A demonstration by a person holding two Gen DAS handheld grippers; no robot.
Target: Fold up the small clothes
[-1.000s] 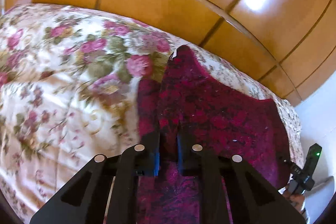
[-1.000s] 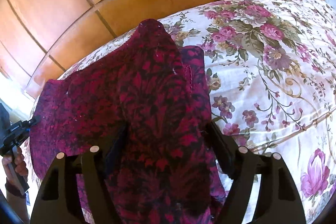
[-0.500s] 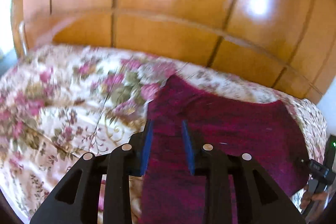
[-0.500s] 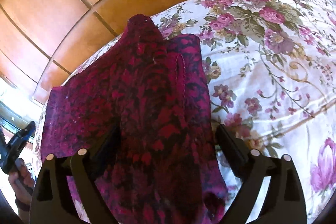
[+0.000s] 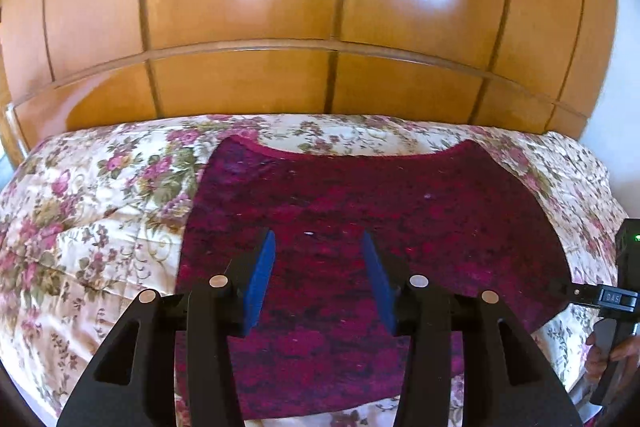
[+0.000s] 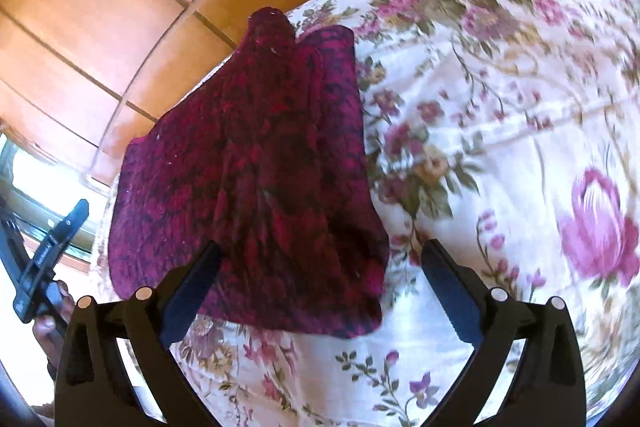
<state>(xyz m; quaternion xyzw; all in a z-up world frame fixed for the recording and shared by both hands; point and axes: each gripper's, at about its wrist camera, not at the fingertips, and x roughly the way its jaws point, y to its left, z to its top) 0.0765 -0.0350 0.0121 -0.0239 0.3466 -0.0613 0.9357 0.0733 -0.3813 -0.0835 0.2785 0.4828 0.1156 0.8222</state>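
A dark red patterned garment (image 5: 372,223) lies on the floral bedspread (image 5: 92,211), folded over on itself, with a curved neckline edge at the far side. My left gripper (image 5: 318,243) is open above its near part, blue pads apart, holding nothing. In the right wrist view the garment (image 6: 256,163) lies in a folded heap with a raised peak at the far end. My right gripper (image 6: 320,255) is open wide above its near edge, empty. Each view shows the other gripper at its edge: the right one (image 5: 612,297) and the left one (image 6: 44,259).
A tall glossy wooden headboard or wardrobe front (image 5: 320,27) rises behind the bed. The bedspread (image 6: 500,147) stretches wide to the right of the garment. A white wall (image 5: 624,107) stands at the far right. A bright window (image 6: 24,179) shows at the left.
My left gripper let go of the garment, opened and drew back and up. My right gripper, open, pulled back off the cloth, which now lies on the bed.
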